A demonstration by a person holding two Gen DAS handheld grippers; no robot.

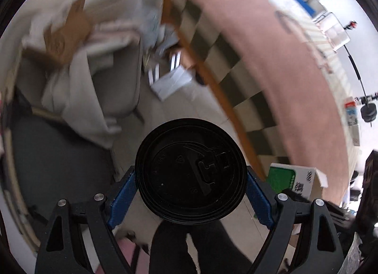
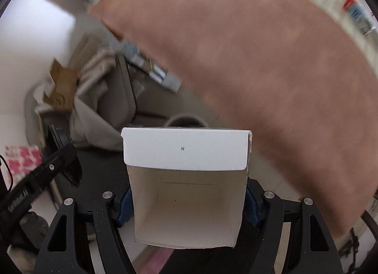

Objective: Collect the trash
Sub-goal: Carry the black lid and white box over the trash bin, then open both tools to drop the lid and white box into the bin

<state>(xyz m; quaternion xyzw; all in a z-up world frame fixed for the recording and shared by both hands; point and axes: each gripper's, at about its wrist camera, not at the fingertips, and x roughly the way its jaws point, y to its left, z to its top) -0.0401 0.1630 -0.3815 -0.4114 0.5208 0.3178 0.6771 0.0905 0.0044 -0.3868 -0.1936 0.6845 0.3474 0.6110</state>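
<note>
A cup with a black plastic lid (image 1: 189, 172) sits between the blue pads (image 1: 122, 198) of my left gripper (image 1: 191, 177), which is shut on its sides. In the right wrist view an open white carton (image 2: 186, 193) with its flap up is clamped between the pads of my right gripper (image 2: 187, 198). The same carton, green and white on the outside (image 1: 290, 179), shows at the right of the left wrist view. The left gripper with the lid's edge (image 2: 59, 153) shows at the left of the right wrist view. Both grippers point steeply down.
A pinkish-brown tabletop (image 2: 259, 73) curves across the right, blurred by motion. Below it are a grey chair draped with cloth (image 1: 113, 80), a cardboard piece (image 1: 63, 38) and scattered small boxes (image 1: 170, 82). A round grey rim (image 2: 186, 119) peeks out behind the carton.
</note>
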